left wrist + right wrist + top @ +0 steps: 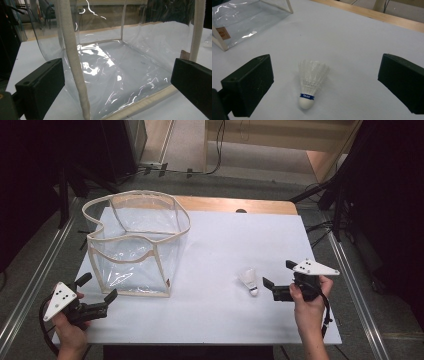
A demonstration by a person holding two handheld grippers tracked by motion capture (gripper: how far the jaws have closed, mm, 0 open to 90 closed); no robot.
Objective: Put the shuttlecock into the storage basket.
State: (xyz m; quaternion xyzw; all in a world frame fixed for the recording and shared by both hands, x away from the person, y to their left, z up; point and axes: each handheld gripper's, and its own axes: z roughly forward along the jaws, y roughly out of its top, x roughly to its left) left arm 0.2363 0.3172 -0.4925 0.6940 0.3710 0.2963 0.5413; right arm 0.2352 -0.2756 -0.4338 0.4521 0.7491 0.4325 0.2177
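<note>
White feathers fanned out, cork nose toward me: the shuttlecock (310, 83) lies on its side on the table (220, 245), right of centre and still untouched. My right gripper (280, 279) sits just at its 3 o'clock in the high view, fingers (249, 85) spread wide, and through the right gripper view the shuttlecock lies squarely in the gap between them, a little ahead. Nothing is pinched yet.

The clear plastic bag (137, 245) with cream piping stands open-mouthed at about 9 o'clock from the shuttlecock, well apart from it, and looks empty as far as I can see. My left gripper (97, 292) waits at the bag's near corner, roughly at its 7 o'clock, fingers (41, 85) also spread, with the bag's upright cream seam (75, 62) showing between them but not gripped.

I judge the job barely begun: the approach to the shuttlecock is lined up, while the grasp, the carry across and the drop into the bag all remain. Steadying the bag's edge with my left also looks undone.
</note>
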